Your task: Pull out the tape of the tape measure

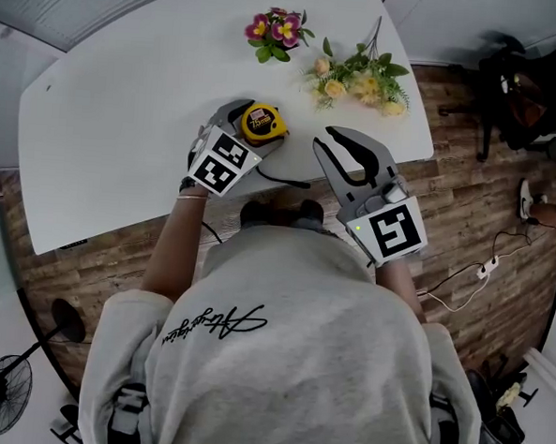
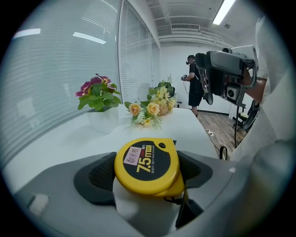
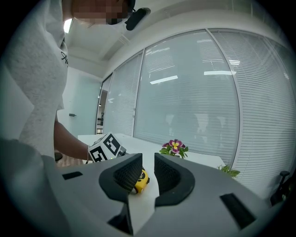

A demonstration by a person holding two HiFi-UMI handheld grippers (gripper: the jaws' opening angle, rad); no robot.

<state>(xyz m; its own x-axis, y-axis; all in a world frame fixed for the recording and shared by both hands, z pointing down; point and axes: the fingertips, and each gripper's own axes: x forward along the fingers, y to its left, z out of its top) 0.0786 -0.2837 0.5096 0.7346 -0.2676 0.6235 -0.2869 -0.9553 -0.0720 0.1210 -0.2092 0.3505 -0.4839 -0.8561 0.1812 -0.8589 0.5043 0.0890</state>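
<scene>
Two-handed at the tabletop's [image 1: 123, 141] near edge: clamps the tape measure [image 1: 262, 123] flat between the left gripper's [image 2: 148, 169] jaws and holds the right gripper [image 1: 323, 137] near its right, jaws slightly apart around nothing.

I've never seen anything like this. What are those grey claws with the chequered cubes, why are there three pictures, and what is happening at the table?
There is no robot here. A person holds a two-jaw gripper in each hand, and the patterned cubes are part of those grippers. The head view comes from a camera on the person's head, looking down. The other two views come from cameras that ride on each gripper and look along its jaws.

On the white table are purple flowers and a yellow bouquet. The left gripper is shut on a yellow tape measure. The right gripper holds nothing. Its jaws are a little apart and point toward the tape measure.
</scene>
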